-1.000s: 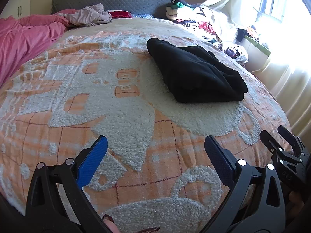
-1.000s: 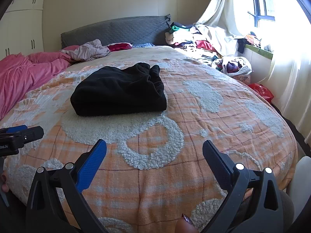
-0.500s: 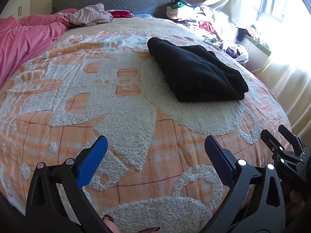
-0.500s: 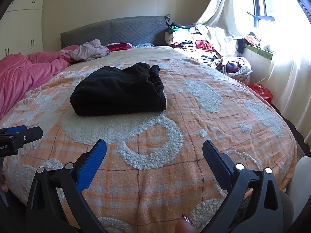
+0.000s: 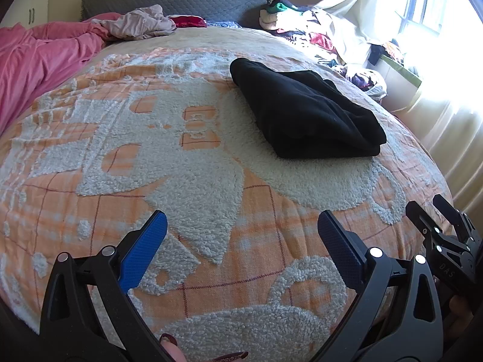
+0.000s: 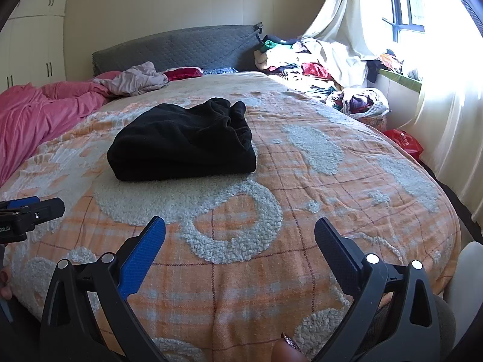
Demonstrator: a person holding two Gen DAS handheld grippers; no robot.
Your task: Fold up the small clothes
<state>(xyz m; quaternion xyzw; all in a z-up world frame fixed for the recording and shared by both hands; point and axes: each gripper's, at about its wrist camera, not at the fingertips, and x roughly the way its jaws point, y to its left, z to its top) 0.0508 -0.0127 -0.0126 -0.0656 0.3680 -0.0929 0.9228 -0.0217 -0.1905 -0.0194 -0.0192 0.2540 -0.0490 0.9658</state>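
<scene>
Left hand-held gripper [image 5: 241, 223]: spread wide, nothing between its fingers; it hovers over the near part of the bed and touches no cloth. Its fingers [image 5: 145, 250] are black plastic arms with flat blue pads of a fine grid texture.
Right hand-held gripper [image 6: 240, 226]: also spread wide and empty — above the near edge of the bed, well apart from the garment. Same build, black arms with silver rivets and blue ribbed pads.
Black garment [image 6: 184, 141]: lies folded on the bed, in a thick rounded rectangle of soft, matte, fleece-like cloth. In the right wrist view the folded edge faces the camera and bunched ends lie at the far right corner. It sits ahead and to the right of the left hand-held gripper, ahead and to the left of the right one.
Bedspread [image 5: 187, 163]: orange checked cloth with raised, woolly, pale loops forming curved and blocky shapes — the garment rests on one of these fluffy patches.
Pink blanket [image 6: 45, 105]: crumpled, smooth, along the left side of the bed.
Headboard [image 6: 181, 48]: grey, quilted in a diamond pattern.
Clothes pile [image 6: 308, 63]: mixed colours, heaped beside the bed under the pale curtain [image 6: 332, 9].
</scene>
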